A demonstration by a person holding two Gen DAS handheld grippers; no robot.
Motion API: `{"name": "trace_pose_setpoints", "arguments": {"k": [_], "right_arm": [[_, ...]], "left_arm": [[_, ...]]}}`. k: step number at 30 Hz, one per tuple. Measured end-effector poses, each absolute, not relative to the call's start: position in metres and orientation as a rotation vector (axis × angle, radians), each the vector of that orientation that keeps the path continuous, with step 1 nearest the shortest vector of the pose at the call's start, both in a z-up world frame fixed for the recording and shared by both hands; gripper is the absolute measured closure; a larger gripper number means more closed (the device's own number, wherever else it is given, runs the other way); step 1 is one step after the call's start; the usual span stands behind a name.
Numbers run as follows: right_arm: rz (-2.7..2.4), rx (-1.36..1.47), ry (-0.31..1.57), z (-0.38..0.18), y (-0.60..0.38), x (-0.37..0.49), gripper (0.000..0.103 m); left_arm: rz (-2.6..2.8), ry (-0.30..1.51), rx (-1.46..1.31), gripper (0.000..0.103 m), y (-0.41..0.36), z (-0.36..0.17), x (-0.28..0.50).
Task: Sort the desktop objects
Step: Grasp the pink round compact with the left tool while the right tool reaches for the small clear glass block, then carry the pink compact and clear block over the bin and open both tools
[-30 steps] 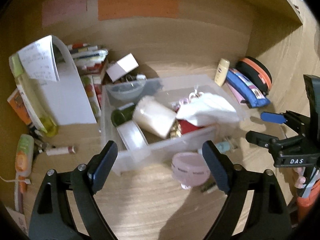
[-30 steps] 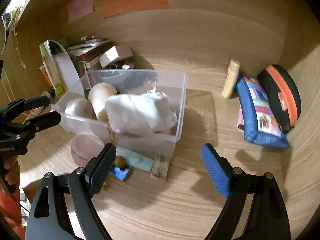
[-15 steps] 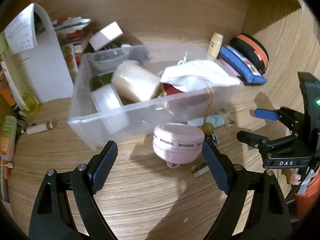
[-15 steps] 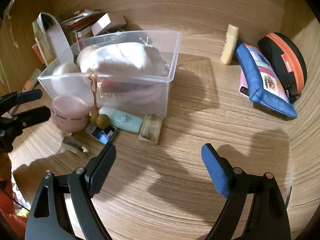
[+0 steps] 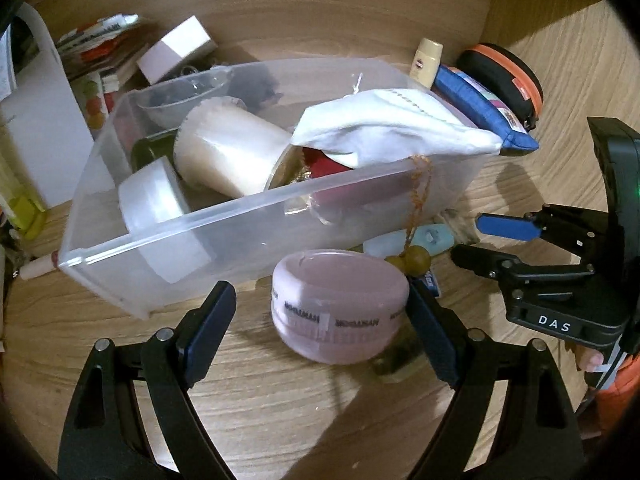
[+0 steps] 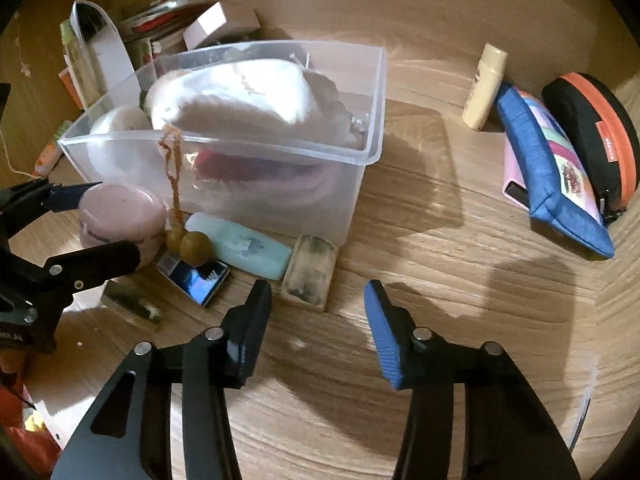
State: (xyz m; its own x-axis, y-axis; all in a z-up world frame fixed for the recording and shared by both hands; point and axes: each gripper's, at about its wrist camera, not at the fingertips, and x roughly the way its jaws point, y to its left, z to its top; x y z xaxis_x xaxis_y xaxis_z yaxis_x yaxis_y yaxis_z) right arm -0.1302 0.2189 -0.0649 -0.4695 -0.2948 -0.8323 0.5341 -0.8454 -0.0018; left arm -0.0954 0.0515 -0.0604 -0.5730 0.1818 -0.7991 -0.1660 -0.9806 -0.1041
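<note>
- Left tongs (image 5: 320,320) brought down and in over the last second; now spread wide on either side of the pink round tin (image 5: 340,306), nothing gripped yet; tin on the tabletop (image 5: 280,420), just in front of the clear bin (image 5: 224,216), at 12 o'clock from the tongs
- Right tongs (image 6: 316,320) also lowered toward the tabletop, half open, empty; the grey bar (image 6: 310,276) lies just ahead at 12 o'clock
- Judged: pick of the tin about to begin; sorting well short of done, loose items left outside the bin: teal tube (image 6: 240,248), blue packet (image 6: 196,278), yellow bottle (image 6: 484,86), blue pouch (image 6: 556,172), black-orange case (image 6: 592,136)
- Beaded cord (image 6: 188,240) is hung over the bin wall, beads touching or just beside the tin; snag risk judged
- Bin contents partly hidden under the white cloth (image 5: 396,128); red item beneath not identifiable
- Small dark object (image 6: 132,306) near the tin is too blurred to name; tin lettering unreadable
</note>
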Motion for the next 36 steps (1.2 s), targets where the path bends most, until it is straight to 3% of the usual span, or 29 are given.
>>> {"name": "trace_pose_setpoints", "arguments": {"k": [4,6,10,21,36], "right_arm": [[-2.301,1.223,0.376,-0.064,0.216,-0.129,0.069],[-2.289,1.213,0.378,-0.064,0.214,-0.127,0.077],[-2.295,1.203,0.382,-0.064,0.214,-0.124,0.078],[-2.332,1.178,0.282,-0.046,0.238,-0.114,0.080],[-2.418,1.006,0.197,0.009,0.247,-0.105,0.080]], "left_arm": [[2.614,-0.055,-1.349,0.020,0.050,-0.065,-0.102],[2.595,-0.086,-1.365,0.028,0.048,-0.068,-0.104],[2.601,-0.108,-1.357,0.040,0.043,-0.068,-0.102],[2.645,-0.127,-1.306,0.041,0.032,-0.055,-0.090],[2.754,-0.175,-1.073,0.040,0.002,0.014,-0.062]]}}
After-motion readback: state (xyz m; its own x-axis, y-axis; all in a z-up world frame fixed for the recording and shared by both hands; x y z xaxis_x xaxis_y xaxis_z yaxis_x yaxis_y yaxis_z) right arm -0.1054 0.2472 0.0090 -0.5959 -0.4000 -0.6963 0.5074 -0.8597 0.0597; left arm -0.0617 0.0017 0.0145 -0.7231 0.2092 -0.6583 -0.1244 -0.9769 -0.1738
